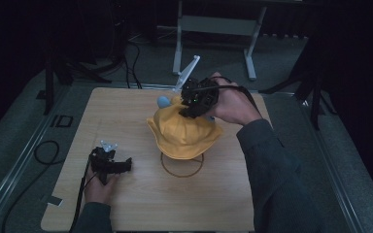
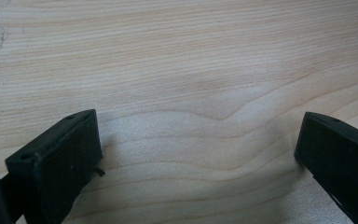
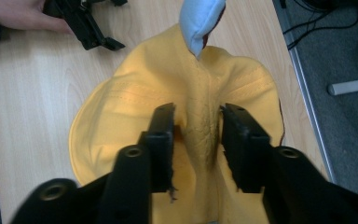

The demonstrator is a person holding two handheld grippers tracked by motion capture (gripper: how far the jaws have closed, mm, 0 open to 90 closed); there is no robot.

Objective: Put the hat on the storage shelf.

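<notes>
Sitting mid-bench on a stand, the yellow hat looks light, soft and easily creased. Right gripper straddles a crown fold, jaws apart, pads not pressing. Left gripper rests open on bare bench. Crown ridge is the best hold.

The high view looks from above, forward and down, on the whole wooden tabletop. The left gripper view sits very close to the tabletop, facing its grain between two black jaws. The right gripper view looks down, near, on the yellow hat. The hat and the left claw appear also in the high view.
</notes>
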